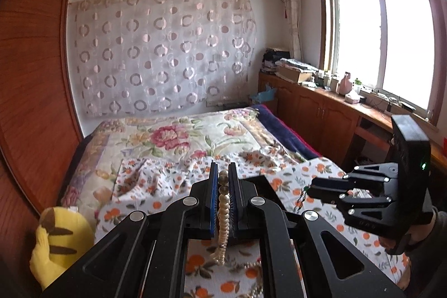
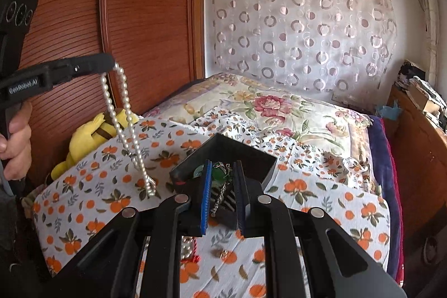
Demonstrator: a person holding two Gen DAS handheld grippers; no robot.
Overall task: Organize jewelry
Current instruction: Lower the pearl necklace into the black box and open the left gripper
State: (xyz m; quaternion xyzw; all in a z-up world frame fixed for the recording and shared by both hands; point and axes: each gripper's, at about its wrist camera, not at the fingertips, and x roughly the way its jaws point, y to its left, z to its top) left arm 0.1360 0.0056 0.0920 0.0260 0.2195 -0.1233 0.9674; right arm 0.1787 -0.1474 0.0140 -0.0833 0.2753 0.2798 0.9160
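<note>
Two pieces lifted clear of bed (image 2: 279,108) w/ jaws clamped: our left gripper (image 1: 223,180) on pearl necklace (image 2: 123,113), right gripper (image 2: 222,178) on green pendant chain (image 2: 220,175), prob. so strands hang untangled above black box (image 2: 243,155).

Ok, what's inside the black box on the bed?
The black box shows a bare dark inside at the back; its front is covered by the right tongs and their green bead piece.

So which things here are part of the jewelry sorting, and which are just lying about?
Part of the job:
- pearl necklace, held by left gripper
- green bead piece, held by right gripper
- black box

Just lying about:
- yellow plush toy
- floral bedspread
</note>
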